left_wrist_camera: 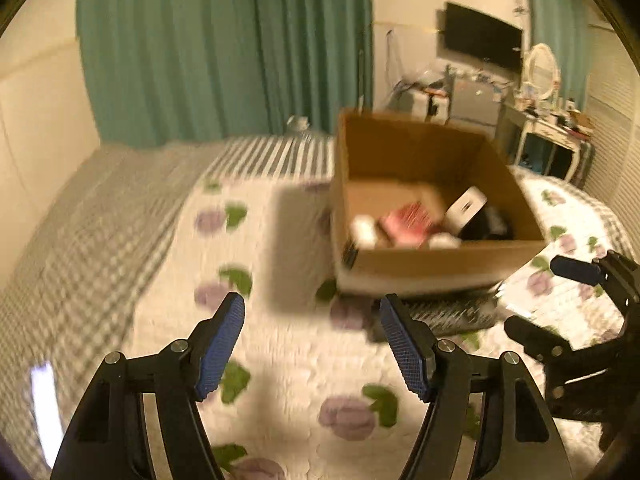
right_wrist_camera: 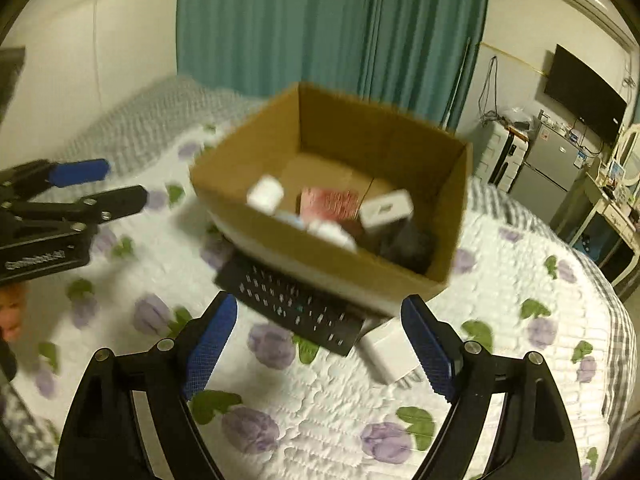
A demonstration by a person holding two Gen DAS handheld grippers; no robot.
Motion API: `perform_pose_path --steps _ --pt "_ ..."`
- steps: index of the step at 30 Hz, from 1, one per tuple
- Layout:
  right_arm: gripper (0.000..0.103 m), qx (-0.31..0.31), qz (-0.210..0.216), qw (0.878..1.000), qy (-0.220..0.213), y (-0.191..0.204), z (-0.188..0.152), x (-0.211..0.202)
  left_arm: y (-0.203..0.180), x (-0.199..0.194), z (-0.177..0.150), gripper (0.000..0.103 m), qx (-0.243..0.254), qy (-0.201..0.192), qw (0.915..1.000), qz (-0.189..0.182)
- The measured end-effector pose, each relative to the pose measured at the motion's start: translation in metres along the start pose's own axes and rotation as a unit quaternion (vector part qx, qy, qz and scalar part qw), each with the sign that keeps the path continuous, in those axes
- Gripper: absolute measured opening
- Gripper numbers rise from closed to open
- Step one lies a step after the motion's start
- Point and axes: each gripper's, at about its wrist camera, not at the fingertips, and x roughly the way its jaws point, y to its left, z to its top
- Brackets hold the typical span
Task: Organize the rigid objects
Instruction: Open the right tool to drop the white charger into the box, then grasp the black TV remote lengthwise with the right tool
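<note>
An open cardboard box stands on the flowered bed quilt. It holds white items, a red packet and a dark object. A black keyboard lies against the box's near side, with a small white box beside it. My left gripper is open and empty over the quilt, left of the box; it shows at the left of the right wrist view. My right gripper is open and empty just before the keyboard; it shows at the right of the left wrist view.
The bed's quilt fills the foreground, with a checked cover to the left. Green curtains hang behind. A fridge, dressing table and wall TV stand at the far right.
</note>
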Motion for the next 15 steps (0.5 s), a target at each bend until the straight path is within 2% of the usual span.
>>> perform_pose_path --steps 3,7,10,15 --pt "0.082 -0.038 -0.012 0.999 0.022 0.016 -0.007 0.028 0.001 0.021 -0.015 0.073 0.000 0.018 0.9998 0.013" --pt "0.075 -0.084 -0.031 0.995 0.052 0.028 -0.009 0.067 0.010 0.040 -0.028 0.073 0.001 0.027 0.9993 0.024" --pt "0.068 -0.106 -0.044 0.991 0.073 0.031 -0.008 0.088 0.018 0.050 -0.034 0.073 -0.009 0.044 0.9988 0.019" --pt "0.067 -0.119 -0.047 0.988 0.083 0.034 -0.005 0.104 0.022 0.058 -0.036 0.073 -0.020 0.057 0.9982 0.002"
